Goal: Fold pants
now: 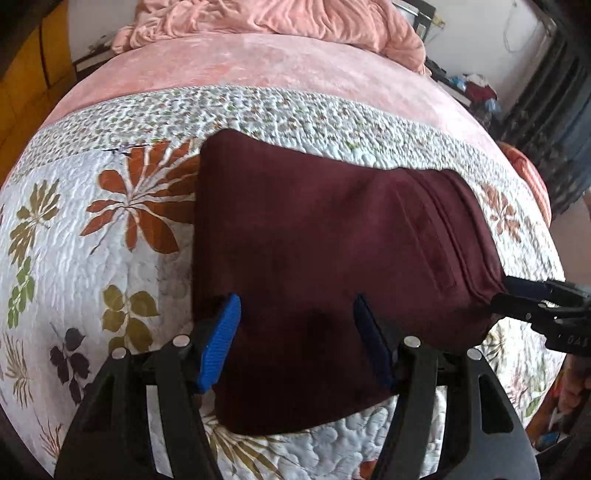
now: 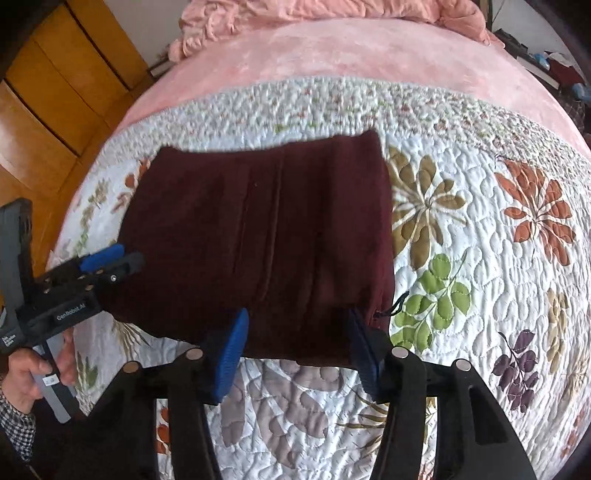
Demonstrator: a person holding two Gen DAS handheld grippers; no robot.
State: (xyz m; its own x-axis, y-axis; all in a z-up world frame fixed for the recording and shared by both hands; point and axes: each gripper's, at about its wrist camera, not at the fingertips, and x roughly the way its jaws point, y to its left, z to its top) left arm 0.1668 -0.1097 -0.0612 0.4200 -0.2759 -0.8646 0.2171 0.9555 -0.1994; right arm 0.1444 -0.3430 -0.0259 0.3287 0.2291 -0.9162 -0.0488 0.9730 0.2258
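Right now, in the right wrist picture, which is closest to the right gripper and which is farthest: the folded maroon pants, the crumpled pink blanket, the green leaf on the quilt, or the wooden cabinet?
From the right gripper:
1. Folded maroon pants, just ahead of the fingertips.
2. Green leaf, close by on the right.
3. Wooden cabinet, far left, beside the bed.
4. Crumpled pink blanket, at the bed's far end.

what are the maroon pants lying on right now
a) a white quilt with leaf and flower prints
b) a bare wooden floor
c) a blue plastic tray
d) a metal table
a: the folded maroon pants rest flat on the white quilt printed with orange, green and purple leaves, which lies over a pink blanket on the bed.
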